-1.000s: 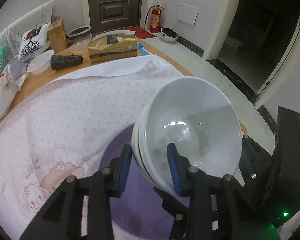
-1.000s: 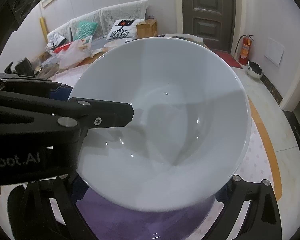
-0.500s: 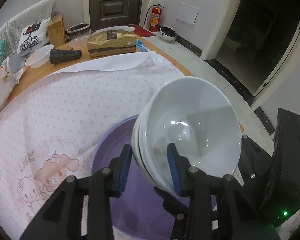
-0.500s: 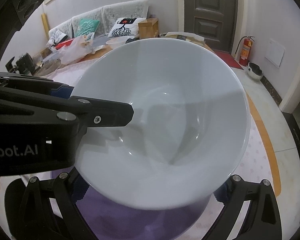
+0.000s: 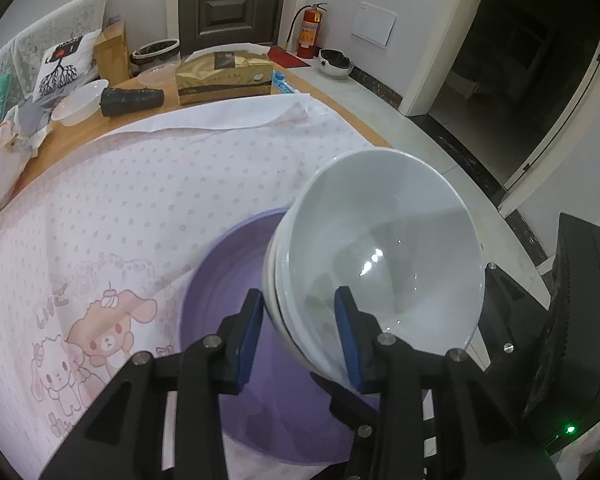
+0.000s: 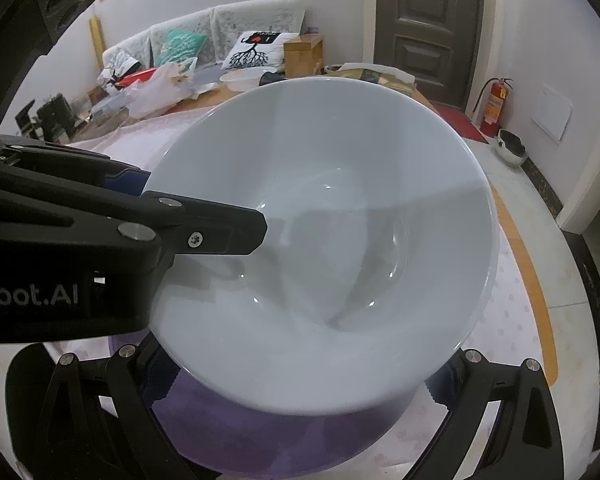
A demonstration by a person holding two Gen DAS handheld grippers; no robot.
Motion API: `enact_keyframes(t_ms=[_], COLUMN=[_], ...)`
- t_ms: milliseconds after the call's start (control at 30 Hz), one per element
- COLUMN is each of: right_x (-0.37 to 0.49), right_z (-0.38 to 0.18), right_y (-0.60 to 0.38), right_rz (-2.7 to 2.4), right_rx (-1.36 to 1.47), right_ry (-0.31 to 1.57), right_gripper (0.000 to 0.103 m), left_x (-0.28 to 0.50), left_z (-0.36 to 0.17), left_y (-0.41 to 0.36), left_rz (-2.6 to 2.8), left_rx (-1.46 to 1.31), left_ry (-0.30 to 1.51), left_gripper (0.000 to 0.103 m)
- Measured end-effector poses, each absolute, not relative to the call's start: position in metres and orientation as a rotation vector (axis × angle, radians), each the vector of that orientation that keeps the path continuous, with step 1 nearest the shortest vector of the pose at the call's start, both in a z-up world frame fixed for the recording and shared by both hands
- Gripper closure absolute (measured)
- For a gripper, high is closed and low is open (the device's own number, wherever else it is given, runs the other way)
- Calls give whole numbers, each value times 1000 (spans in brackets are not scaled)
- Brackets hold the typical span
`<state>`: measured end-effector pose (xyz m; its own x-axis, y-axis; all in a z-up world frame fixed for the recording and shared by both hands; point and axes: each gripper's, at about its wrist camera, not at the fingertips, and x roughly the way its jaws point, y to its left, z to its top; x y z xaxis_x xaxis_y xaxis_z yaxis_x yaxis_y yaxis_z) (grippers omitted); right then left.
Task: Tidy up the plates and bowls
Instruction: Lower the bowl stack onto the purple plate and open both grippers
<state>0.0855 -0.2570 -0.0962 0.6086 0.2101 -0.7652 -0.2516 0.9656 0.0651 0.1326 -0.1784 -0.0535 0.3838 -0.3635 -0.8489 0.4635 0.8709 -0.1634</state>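
Holding stacked white bowls (image 5: 380, 240) by rim, left gripper (image 5: 300, 340) clenched, tilted above purple basin (image 5: 220, 280); basin more exposed than second ago; right gripper (image 6: 300, 396) state unclear; lowering likely next

Pink dotted cloth (image 5: 148, 184) with cartoon animals covers most of the wood table (image 5: 100, 124). At the far edge: gold box (image 5: 224, 78), black roll (image 5: 132, 98) lying flat, clear plastic tub (image 5: 80, 102), plastic bag (image 5: 0, 160). Fire extinguisher (image 5: 310, 36) by dark door (image 5: 230, 4). Sofa with cushions (image 6: 256, 50).
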Motion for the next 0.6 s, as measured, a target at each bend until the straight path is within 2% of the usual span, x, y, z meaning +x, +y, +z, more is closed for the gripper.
enact_keyframes(t_ms=[267,600], right_x=[87,96], right_z=[-95,-94], right_y=[-251,-246], right_rz=[274,293], right_rx=[-100,-111], right_ry=[886,907], right_gripper=[7,7], left_x=[136,140], left_z=[-58,-53], left_y=[-170,-161], left_rz=[-531,-547], left_rx=[72,35], left_ry=[1083,1071], left_gripper=[69,63])
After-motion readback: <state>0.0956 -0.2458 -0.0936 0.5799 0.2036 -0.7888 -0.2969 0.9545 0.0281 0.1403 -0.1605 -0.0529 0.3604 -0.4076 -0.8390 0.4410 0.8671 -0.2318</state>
